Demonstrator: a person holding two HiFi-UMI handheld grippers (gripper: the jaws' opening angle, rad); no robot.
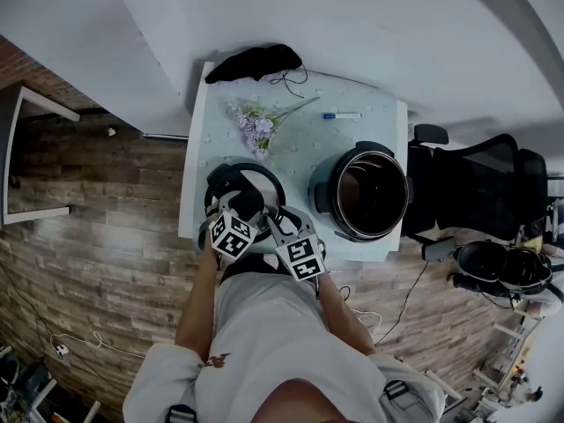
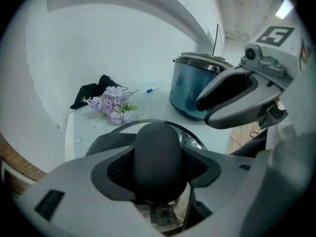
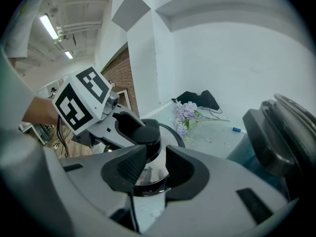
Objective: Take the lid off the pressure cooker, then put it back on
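Lid handle (image 2: 158,154) tight in left gripper (image 2: 158,168); right gripper (image 3: 155,164) wide, just beside lid (image 1: 269,181).

one lid (image 1: 257,178), one cooker (image 1: 328,194), one pen (image 1: 342,115)

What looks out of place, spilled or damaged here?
Nothing spilled or damaged. The lid lies on the table beside the open pressure cooker, as the task expects. Only the purple flowers, pen and black cloth look unrelated to it.

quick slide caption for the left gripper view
Left gripper clamps the lid handle; lidless pressure cooker stands behind.
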